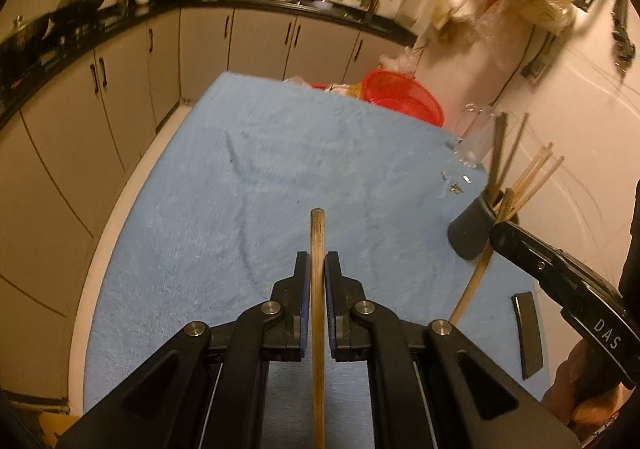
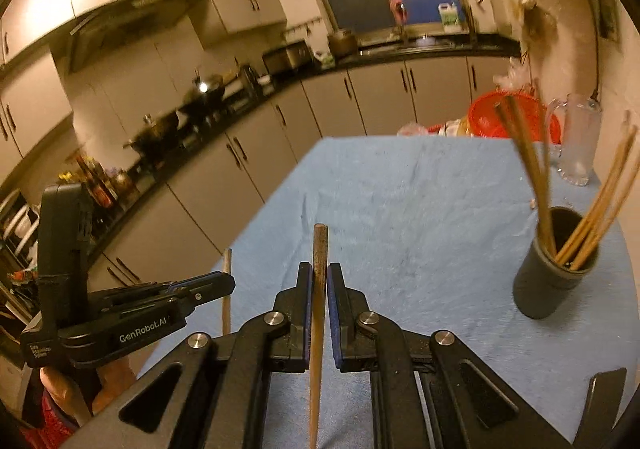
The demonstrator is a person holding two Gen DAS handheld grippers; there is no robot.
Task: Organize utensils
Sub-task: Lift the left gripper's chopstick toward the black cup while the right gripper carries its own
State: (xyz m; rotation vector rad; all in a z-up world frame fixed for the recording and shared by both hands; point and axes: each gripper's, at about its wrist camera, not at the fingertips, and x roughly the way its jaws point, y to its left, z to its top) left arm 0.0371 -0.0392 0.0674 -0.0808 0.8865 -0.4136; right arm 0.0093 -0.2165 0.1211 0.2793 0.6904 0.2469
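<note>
Between the blue-padded jaws of the left gripper (image 1: 317, 273) a thin brown wooden chopstick (image 1: 318, 289) is pinched tight, its blunt end poking out past the fingertips over the light blue cloth-covered table (image 1: 248, 185). The right gripper (image 2: 319, 285) is likewise closed hard on a second, darker wooden chopstick (image 2: 319, 289), which runs straight through the narrow gap between its pads. Both sticks are up off the cloth. To the right of the right gripper, on the same cloth, stands the dark grey round utensil cup (image 2: 552, 281), upright, with a loose bunch of pale bamboo chopsticks (image 2: 596, 209) and a few darker ones leaning out of it. Beyond the cup, toward the far edge of the table, are a clear glass pitcher (image 2: 576, 141) and a red plastic basket (image 2: 516, 121). A small flat black strip (image 1: 527, 333) lies on the cloth nearer than the cup in the left wrist view. Behind the table runs a dark kitchen counter (image 2: 420, 47) over pale cabinet doors.
</note>
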